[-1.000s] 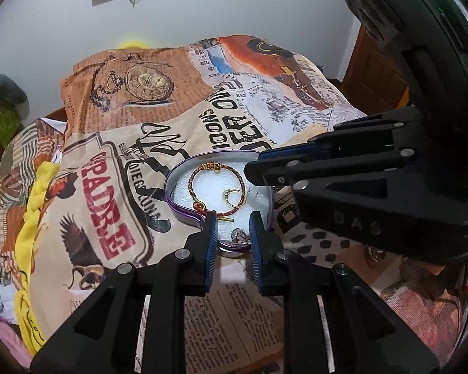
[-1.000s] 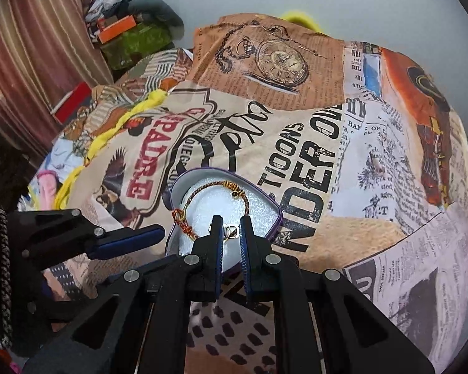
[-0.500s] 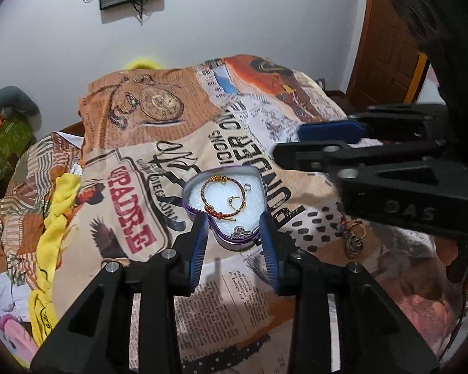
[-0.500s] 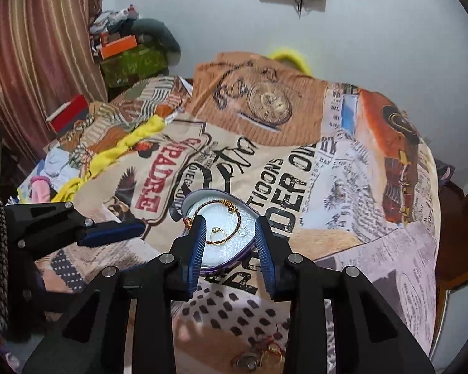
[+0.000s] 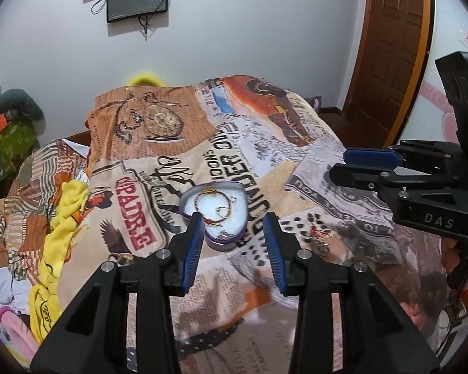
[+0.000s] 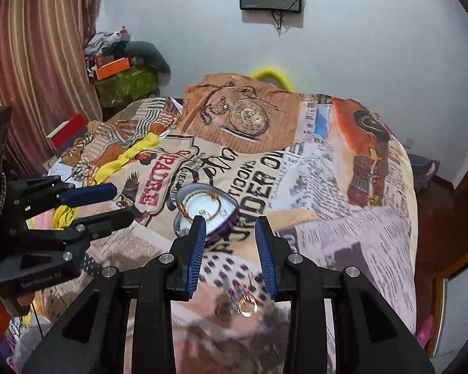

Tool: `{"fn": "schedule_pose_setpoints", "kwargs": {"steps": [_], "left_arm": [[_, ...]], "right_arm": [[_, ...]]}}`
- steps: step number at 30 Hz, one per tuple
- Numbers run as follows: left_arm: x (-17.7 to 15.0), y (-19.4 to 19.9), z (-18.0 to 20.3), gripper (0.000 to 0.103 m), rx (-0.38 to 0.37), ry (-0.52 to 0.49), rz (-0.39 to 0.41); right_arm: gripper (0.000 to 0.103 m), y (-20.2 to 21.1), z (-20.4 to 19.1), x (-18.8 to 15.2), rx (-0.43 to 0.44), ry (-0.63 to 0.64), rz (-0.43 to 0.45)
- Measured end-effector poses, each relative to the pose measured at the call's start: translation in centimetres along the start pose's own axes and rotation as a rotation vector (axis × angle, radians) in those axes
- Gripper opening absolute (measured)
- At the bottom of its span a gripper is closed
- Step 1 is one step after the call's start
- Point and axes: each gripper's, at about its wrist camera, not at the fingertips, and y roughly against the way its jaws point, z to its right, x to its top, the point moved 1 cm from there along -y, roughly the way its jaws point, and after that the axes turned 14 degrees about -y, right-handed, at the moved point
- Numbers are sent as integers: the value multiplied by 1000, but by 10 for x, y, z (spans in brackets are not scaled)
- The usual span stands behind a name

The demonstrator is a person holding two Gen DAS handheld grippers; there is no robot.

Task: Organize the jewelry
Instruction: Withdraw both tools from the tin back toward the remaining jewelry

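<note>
since a second ago both grippers have pulled back and up from the heart-shaped tin (image 5: 213, 215), and their jaws have spread from nearly closed to wide apart. the left gripper (image 5: 234, 243) now hangs over the printed blanket (image 5: 265, 168) with nothing between its blue pads, the tin's near tip showing in the gap. the right gripper (image 6: 231, 249) is likewise spread and holds nothing.

the tin sits mid-bed on the blanket, well in from every edge, with bare blanket all round it. inside on its white lining lie a red-and-gold beaded bracelet (image 5: 211, 204) and a small gold ring (image 5: 220, 209); a silvery piece at the near tip is too small to name.

the left view shows the loose jewelry pile (image 5: 319, 240) on the blanket to the right of the tin, apart from it, and the right gripper's fingers (image 5: 371, 157) reaching in from the right above it. the right view shows that same pile (image 6: 241, 304) close under its own jaws, blurred, with a gold ring on top, and the left gripper's fingers (image 6: 87, 194) off to the left of the tin.

a yellow cloth (image 5: 59, 218) lies bunched along the bed's left edge, a wooden door (image 5: 393, 50) stands beyond the right side, and a striped curtain (image 6: 37, 62) hangs at the left in the right view.
</note>
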Motion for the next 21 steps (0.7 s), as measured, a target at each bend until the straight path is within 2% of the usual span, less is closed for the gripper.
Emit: {"fn": "schedule_pose_setpoints", "kwargs": {"steps": [7, 16, 21], "left_arm": [[-4, -15, 29, 39, -65, -23, -46], [-18, -47, 67, 39, -163, -65, -128], [-18, -63, 89, 39, -205, -126, -165]], "right_arm": [[30, 11, 29, -22, -22, -65, -22], [30, 4, 62, -54, -51, -115, -111], [30, -1, 72, -66, -53, -134, -146]]}}
